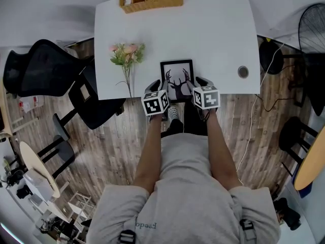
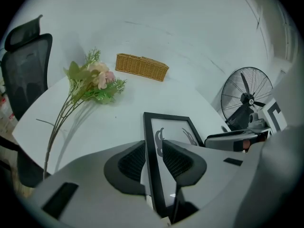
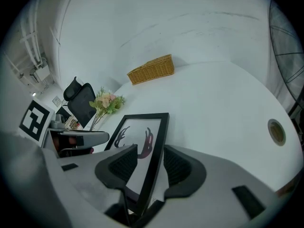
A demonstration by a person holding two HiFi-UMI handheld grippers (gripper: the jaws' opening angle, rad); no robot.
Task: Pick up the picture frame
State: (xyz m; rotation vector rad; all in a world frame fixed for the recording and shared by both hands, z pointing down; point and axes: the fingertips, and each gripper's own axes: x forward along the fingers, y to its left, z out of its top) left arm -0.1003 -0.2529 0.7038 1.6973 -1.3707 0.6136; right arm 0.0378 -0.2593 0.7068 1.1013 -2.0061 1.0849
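Left gripper (image 2: 154, 161) has its jaws drawn in to a narrow slot, clamped on the left border of the picture frame (image 1: 176, 78). The frame sits at the near edge of the white table (image 1: 213, 39), about midway along it, just right of a spray of flowers (image 1: 127, 54). Right gripper (image 3: 148, 163) is closed the same way on the frame's right border, and a round grommet (image 1: 243, 71) lies toward the table's right edge.

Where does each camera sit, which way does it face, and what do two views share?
Head view: on the person's head, facing steeply down at the table; forearms show.
Left gripper view: on the left claw, facing along jaws gripping the picture frame.
Right gripper view: on the right claw, likewise.
Gripper views share the basket.
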